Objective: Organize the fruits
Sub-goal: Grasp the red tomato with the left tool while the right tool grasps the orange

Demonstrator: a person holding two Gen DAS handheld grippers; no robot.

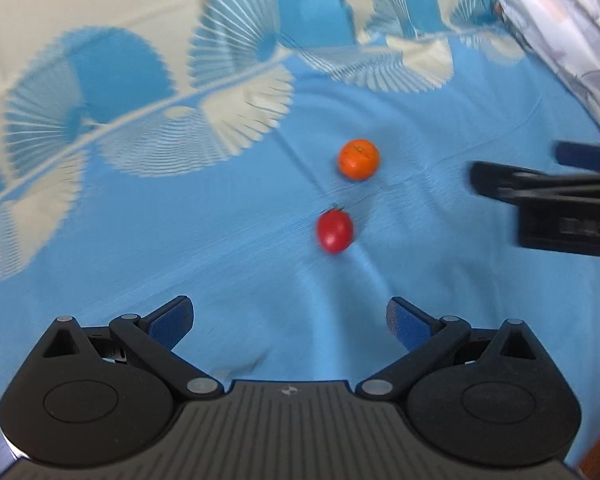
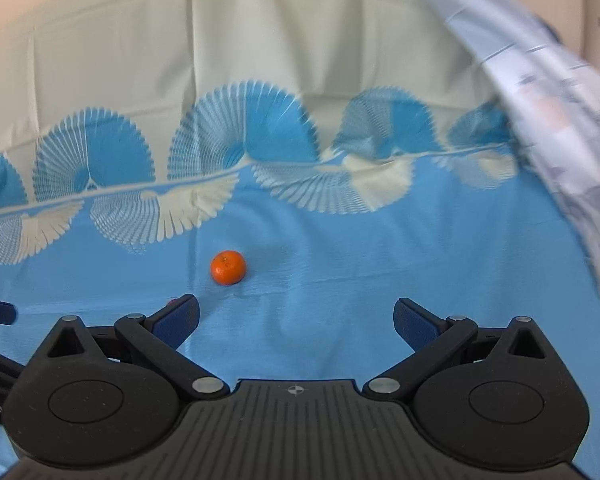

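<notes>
- In the left wrist view, we see a blue cloth [image 1: 180, 240] with cream and blue fan shapes spread under everything, blurred at the edges.
- Our left gripper [image 1: 290, 320] sits at 6 o'clock with its jaws spread wide and nothing between the blue pads [image 1: 172, 320].
- A red tomato [image 1: 334, 230] lies on the cloth just past centre, ahead of the open jaws and apart from them.
- A small orange [image 1: 358, 159] lies near the tomato at its 12 o'clock, not touching it.
- At 3 o'clock in this view the right gripper [image 1: 540, 196] comes in from the edge, its tips well apart from both fruits.
- A pale patterned fabric [image 1: 560, 32] hangs at 1 o'clock.
- In the right wrist view, the right gripper [image 2: 296, 320] at 6 o'clock is also wide open and holds nothing.
- There the orange [image 2: 228, 267] rests on the cloth [image 2: 380, 260] at about 10 o'clock from the jaw gap, just beyond the left finger [image 2: 180, 318].
- A sliver of red shows behind that finger; we cannot tell what it is.
</notes>
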